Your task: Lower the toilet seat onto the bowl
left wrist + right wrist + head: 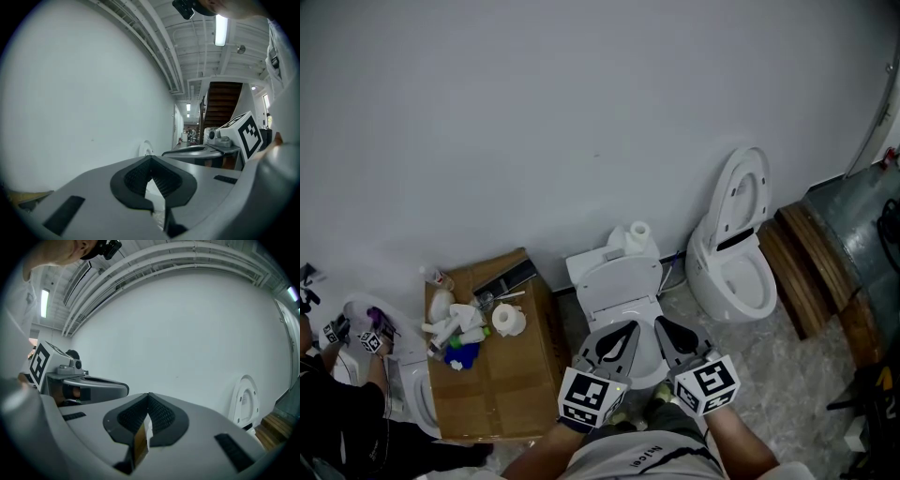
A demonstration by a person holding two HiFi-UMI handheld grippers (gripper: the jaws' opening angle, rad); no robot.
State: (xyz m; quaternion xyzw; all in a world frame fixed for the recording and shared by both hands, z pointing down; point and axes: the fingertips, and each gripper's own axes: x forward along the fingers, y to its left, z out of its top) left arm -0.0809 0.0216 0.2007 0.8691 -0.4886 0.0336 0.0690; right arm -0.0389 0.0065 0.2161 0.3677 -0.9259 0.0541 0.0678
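Two white toilets stand against the wall. The right one point(733, 274) has its seat and lid raised point(742, 195) against the wall; the raised seat also shows small in the left gripper view point(146, 148) and at the right in the right gripper view point(245, 402). The nearer toilet point(622, 286) lies directly ahead of me with its lid flat. My left gripper point(624, 330) point(151, 160) and right gripper point(662, 324) point(148, 397) hover side by side over that near toilet, both shut and empty, well short of the raised seat.
A cardboard box point(502, 375) with bottles and a paper roll point(508, 319) stands left of the near toilet. Paper rolls point(633, 236) sit on its tank. Wooden planks point(811, 267) lie right of the far toilet. Another person point(342, 408) crouches at far left.
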